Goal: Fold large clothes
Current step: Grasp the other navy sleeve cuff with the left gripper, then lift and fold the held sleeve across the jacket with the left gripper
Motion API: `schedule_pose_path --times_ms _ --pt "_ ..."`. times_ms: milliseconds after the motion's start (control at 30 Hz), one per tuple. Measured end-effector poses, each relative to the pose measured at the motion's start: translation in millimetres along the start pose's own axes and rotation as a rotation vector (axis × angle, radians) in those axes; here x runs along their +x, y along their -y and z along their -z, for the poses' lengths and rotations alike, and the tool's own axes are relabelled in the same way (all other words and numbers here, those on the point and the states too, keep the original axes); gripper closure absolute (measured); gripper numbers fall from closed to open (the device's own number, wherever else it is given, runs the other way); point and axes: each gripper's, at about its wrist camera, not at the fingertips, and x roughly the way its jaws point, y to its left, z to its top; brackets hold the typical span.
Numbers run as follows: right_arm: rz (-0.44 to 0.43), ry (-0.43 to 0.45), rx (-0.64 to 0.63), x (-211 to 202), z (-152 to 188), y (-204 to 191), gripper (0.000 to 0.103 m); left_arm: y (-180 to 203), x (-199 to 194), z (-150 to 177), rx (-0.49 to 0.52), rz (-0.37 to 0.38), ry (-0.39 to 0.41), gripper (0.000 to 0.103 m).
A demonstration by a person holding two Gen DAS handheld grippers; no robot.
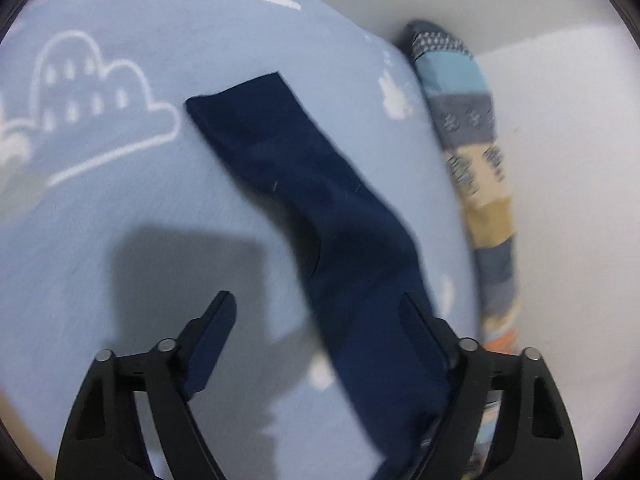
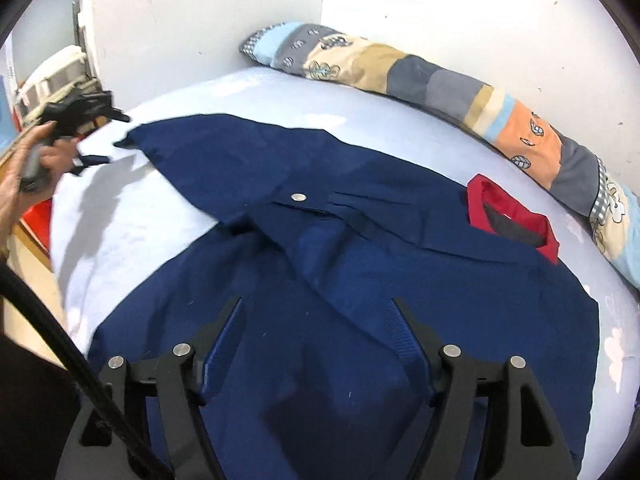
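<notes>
A light blue bed sheet (image 2: pixel 132 236) with white clouds covers the bed. The big dark blue jacket (image 2: pixel 360 280) lies spread on the sheet, its red collar (image 2: pixel 516 216) near the long patchwork pillow (image 2: pixel 440 80) by the wall. The right gripper (image 2: pixel 318 320) hangs over the jacket, jaws wide, holding nothing. The left gripper (image 1: pixel 320 312) hangs over the jacket's sleeve (image 1: pixel 300 184), jaws wide too.

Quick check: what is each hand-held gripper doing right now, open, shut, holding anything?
Left hand-held gripper: open over the navy sleeve.
Right hand-held gripper: open above the jacket.
</notes>
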Motion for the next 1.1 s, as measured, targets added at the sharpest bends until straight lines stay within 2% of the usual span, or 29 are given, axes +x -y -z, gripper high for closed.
schedule_pose_path --times_ms 67,100,133,233,367,467,500,633,833,967,1033,1100 --pt "-0.008 0.018 0.002 -7.5 4.3 1.5 0.027 -7.7 6.0 -10.9 -0.037 0.043 0.014 0.034" --pt "-0.010 0.023 0.007 -7.8 6.0 3.1 0.027 -11.3 10.3 -13.8 -0.056 0.056 0.013 0.041" --pt "-0.013 0.026 0.013 -9.0 7.7 3.1 0.027 -16.6 17.0 -18.6 -0.079 0.082 0.004 0.052" --pt "-0.017 0.019 0.029 -6.7 11.1 5.1 0.027 -27.4 32.1 -24.4 -0.146 0.158 -0.001 0.073" --pt "-0.035 0.016 0.033 -1.5 11.4 9.5 0.027 -28.5 53.0 -38.9 -0.177 0.168 0.056 0.077" --pt "-0.031 0.010 0.031 1.0 12.4 13.5 0.027 -29.4 65.4 -46.5 -0.195 0.201 0.123 0.092" --pt "-0.026 0.006 0.036 2.2 12.9 16.2 0.027 -26.1 65.9 -47.3 -0.171 0.190 0.144 0.102" --pt "0.003 0.003 0.102 7.4 12.8 42.3 0.027 11.0 54.1 -43.1 0.002 0.117 0.234 0.102" --pt "0.067 0.010 0.258 1.8 11.8 91.7 0.027 74.2 14.3 -25.7 0.226 0.132 0.301 0.102" --pt "0.100 0.017 0.334 -6.9 11.2 116.2 0.027 140.0 -5.9 8.4 0.427 0.178 0.299 0.102" --pt "0.129 0.014 0.368 -11.0 12.1 128.5 0.027 177.1 -16.3 35.4 0.535 0.212 0.291 0.102" --pt "0.114 0.038 0.428 -23.0 12.9 146.1 0.027 219.0 -24.9 73.6 0.655 0.264 0.270 0.102"
